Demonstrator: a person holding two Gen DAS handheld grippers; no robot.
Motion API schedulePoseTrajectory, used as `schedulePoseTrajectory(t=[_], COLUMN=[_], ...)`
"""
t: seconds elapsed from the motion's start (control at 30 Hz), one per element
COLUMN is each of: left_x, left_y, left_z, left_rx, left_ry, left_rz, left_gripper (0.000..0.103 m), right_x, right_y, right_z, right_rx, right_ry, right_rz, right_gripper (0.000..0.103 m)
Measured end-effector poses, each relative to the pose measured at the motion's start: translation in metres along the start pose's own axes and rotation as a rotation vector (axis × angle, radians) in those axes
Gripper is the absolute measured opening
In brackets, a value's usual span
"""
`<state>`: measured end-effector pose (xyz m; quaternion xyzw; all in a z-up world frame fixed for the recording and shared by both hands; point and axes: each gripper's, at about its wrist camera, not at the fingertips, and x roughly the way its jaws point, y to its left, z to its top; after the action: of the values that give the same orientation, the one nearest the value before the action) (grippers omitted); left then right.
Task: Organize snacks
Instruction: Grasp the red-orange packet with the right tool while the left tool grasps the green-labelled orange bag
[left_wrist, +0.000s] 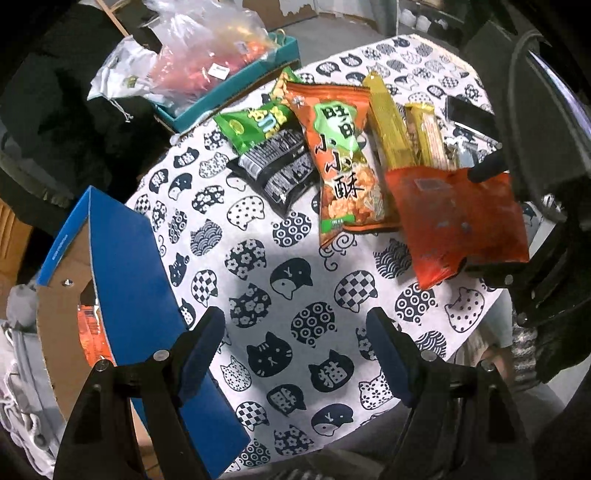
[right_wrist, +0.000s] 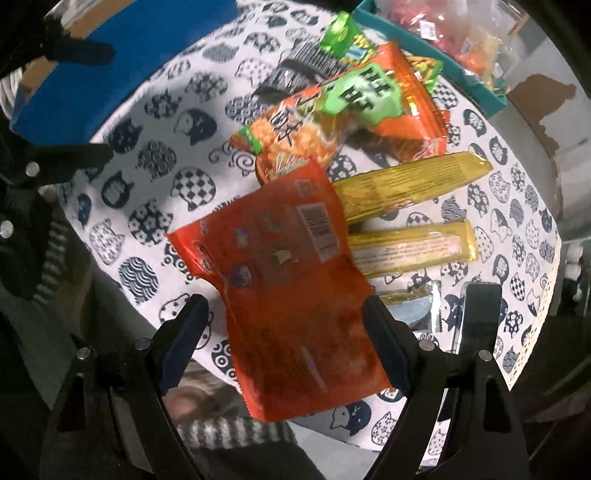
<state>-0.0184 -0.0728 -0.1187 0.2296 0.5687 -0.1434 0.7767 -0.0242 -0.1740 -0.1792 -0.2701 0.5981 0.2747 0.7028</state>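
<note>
Cat-print cloth (left_wrist: 258, 280) covers the round table, and the left wrist view takes it as its landmark. Above a bare stretch of that cloth the left gripper (left_wrist: 295, 332) hangs with its jaws spread wide and nothing between them. A blue cardboard box (left_wrist: 125, 258) stands at the cloth's left edge. At the cloth's far side lie an orange rice-cracker bag (left_wrist: 340, 162), a green snack bag (left_wrist: 255, 123) and a black snack packet (left_wrist: 277, 170). A teal tray (left_wrist: 236, 85) sits just past the cloth's far edge.

From the right wrist view, the right gripper (right_wrist: 284, 332) points down over the cloth (right_wrist: 147, 177) with an orange-red snack pouch (right_wrist: 288, 280) between its wide jaws — whether the pads actually press it I cannot tell. Two yellow biscuit packs (right_wrist: 410, 188) lie on the cloth just right of the pouch.
</note>
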Motion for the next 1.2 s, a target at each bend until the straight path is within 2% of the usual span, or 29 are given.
schedulePoseTrajectory(t=[0.2,0.37,0.43,0.5,0.53,0.6,0.7,0.97,1.2], left_x=[0.005,0.008,0.009,0.009,0.008,0.008,0.007,0.013,0.024], left_y=[-0.001,0.002,0.004,0.006,0.007,0.007,0.006,0.007,0.009], left_z=[0.001,0.006,0.009,0.013,0.014,0.019,0.025,0.049,0.07], left_rx=[0.0,-0.023,-0.036,-0.051,-0.058,-0.07,-0.087,-0.16,-0.245], left_ry=[0.014,0.023,0.021,0.015,0.013,0.008,-0.004,-0.022,-0.024], left_rz=[-0.001,-0.013,-0.021,-0.033,-0.037,-0.047,-0.056,-0.083,-0.131], left_gripper=[0.08,0.08,0.08,0.08,0.08,0.08,0.08,0.081,0.082], right_x=[0.019,0.027,0.024,0.017,0.015,0.011,0.004,-0.012,-0.039], right_y=[-0.001,-0.013,-0.019,-0.025,-0.027,-0.033,-0.046,-0.07,-0.09], right_z=[0.006,0.007,0.004,0.0,-0.002,-0.004,-0.006,-0.01,-0.005], right_rx=[-0.02,0.025,0.042,0.075,0.091,0.122,0.184,0.273,0.345], right_ry=[0.031,0.038,0.033,0.012,0.001,-0.018,-0.057,-0.141,-0.25], right_rz=[-0.046,-0.017,-0.006,0.015,0.022,0.032,0.033,0.005,-0.041], right_gripper=[0.084,0.083,0.075,0.059,0.056,0.042,0.033,0.028,0.028])
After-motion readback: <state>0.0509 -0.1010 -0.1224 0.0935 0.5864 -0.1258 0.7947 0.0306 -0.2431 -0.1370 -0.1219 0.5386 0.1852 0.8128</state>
